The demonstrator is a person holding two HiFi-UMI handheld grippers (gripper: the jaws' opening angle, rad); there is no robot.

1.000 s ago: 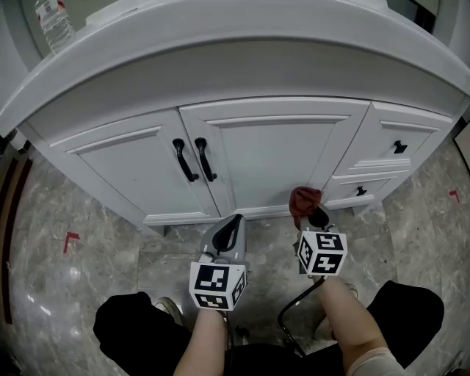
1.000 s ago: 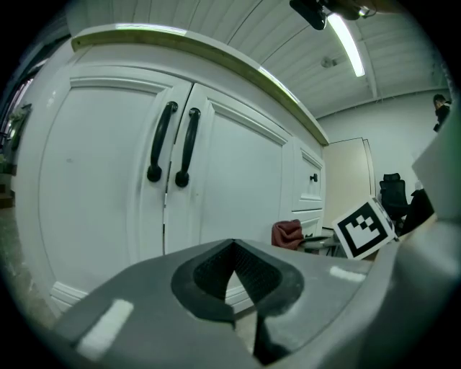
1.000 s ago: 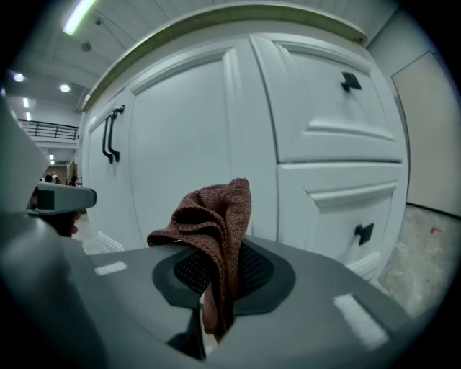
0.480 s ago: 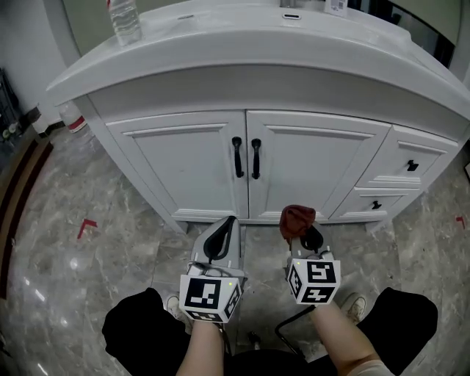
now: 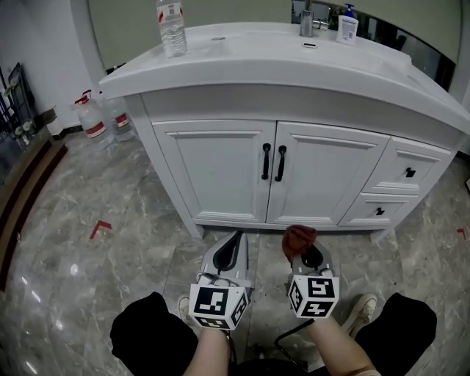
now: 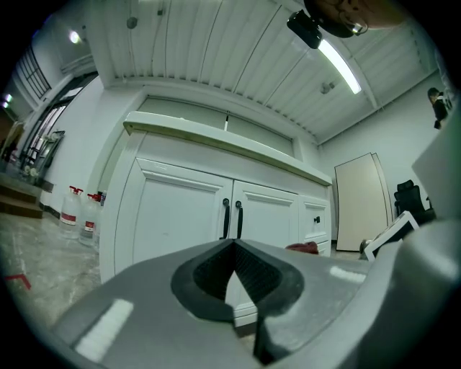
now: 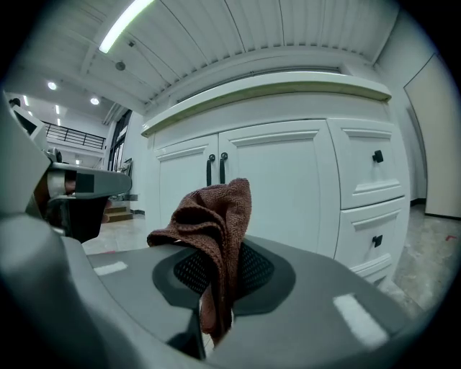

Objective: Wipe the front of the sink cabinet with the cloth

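Firmly clenched, the right tool (image 7: 216,303) grips a rust-brown cloth (image 7: 212,223), which bunches up above its jaws and hangs down between them. The cloth is held in the air short of the sink cabinet (image 5: 220,165) and does not touch its front. Just beside it, the left tool (image 6: 234,249) has its jaws pressed together with nothing between them. Both tools point at the cabinet's two white doors, whose black handles (image 5: 273,162) stand side by side at the centre seam. Two drawers (image 5: 406,173) with small black knobs sit to the right of the doors. Atop the cabinet stand a clear water bottle (image 5: 171,28) at the left, and a faucet (image 5: 307,17) and a soap bottle (image 5: 346,28) at the back. Two capped jugs (image 5: 94,119) rest on the grey marble floor (image 5: 81,272) beside the cabinet's left end.
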